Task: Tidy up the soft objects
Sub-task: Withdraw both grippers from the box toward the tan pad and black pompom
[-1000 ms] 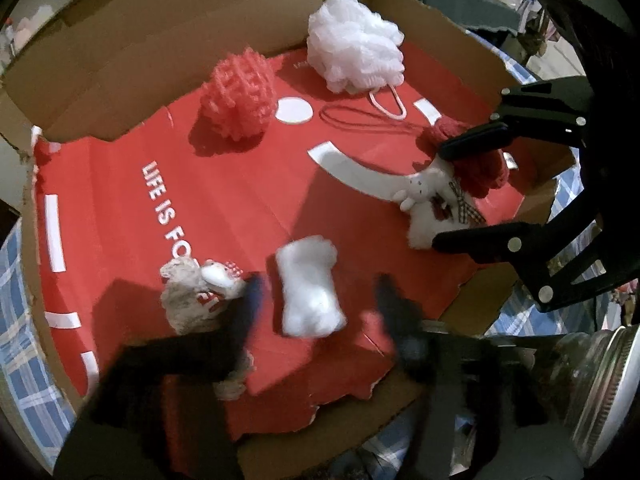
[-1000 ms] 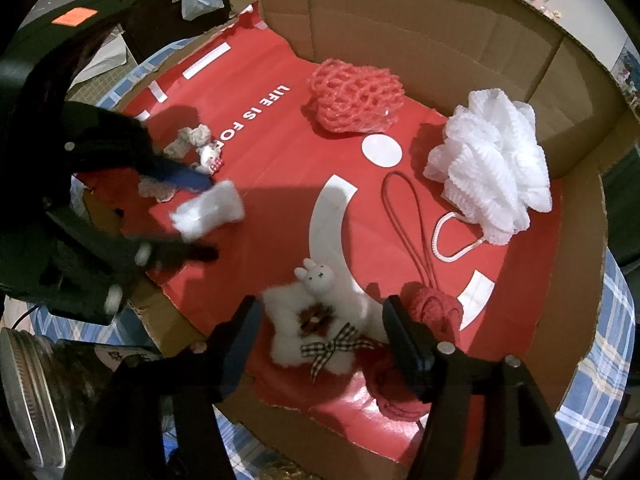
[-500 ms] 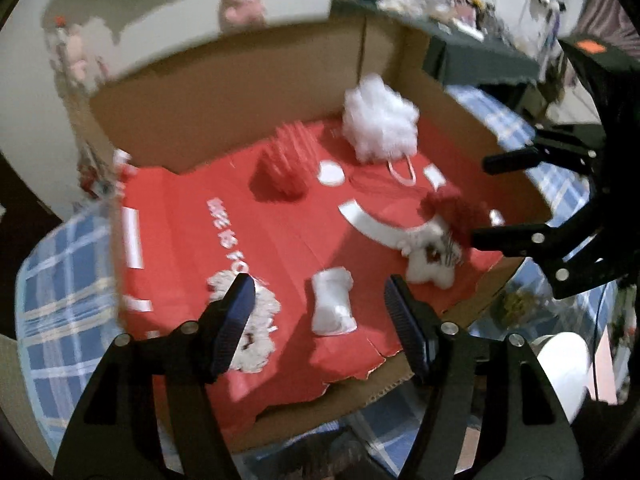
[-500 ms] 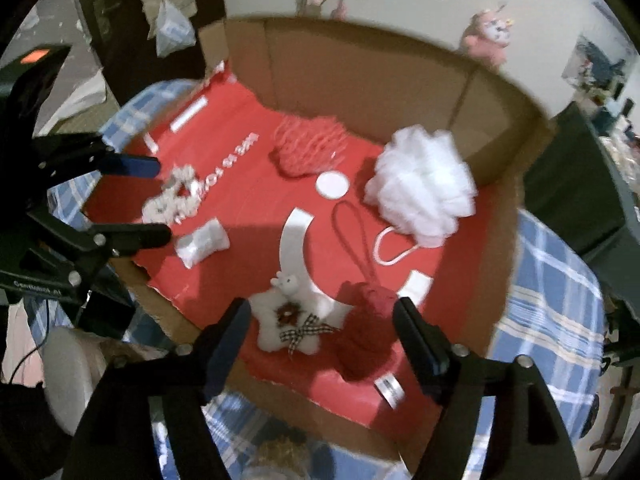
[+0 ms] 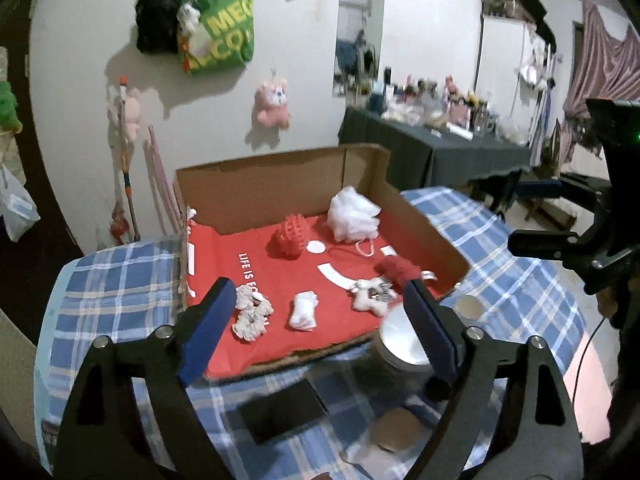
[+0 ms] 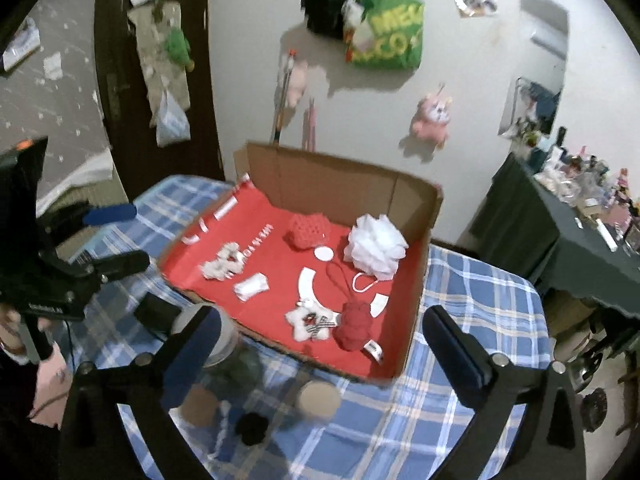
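Note:
A cardboard box [image 5: 280, 184] with a red lining stands on the blue plaid table. Inside lie a white bath pouf [image 5: 352, 214], a red mesh sponge [image 5: 290, 236], a red knit ball [image 5: 398, 270], a white star plush with a bow [image 5: 372, 298], a small white roll [image 5: 304, 312] and a white scrunchie [image 5: 252, 312]. My left gripper [image 5: 318, 286] hovers above and in front of the box, jaws opening, nothing between them. My right gripper [image 6: 322, 316] also hangs back from the box [image 6: 340, 184], jaws opening wide and empty, over the star plush [image 6: 310, 322] and the knit ball [image 6: 354, 326].
A glass jar with a metal lid [image 5: 400, 344] stands at the box's front edge. A black phone [image 5: 280, 404], round lids [image 6: 318, 398] and a black scrunchie [image 6: 252, 426] lie on the cloth nearer me. A cluttered dark table [image 5: 436, 148] stands to the right.
Both grippers have risen and drawn back from the box, and their jaws have spread wider. The white roll and the star plush, earlier between the fingers, lie in the box.

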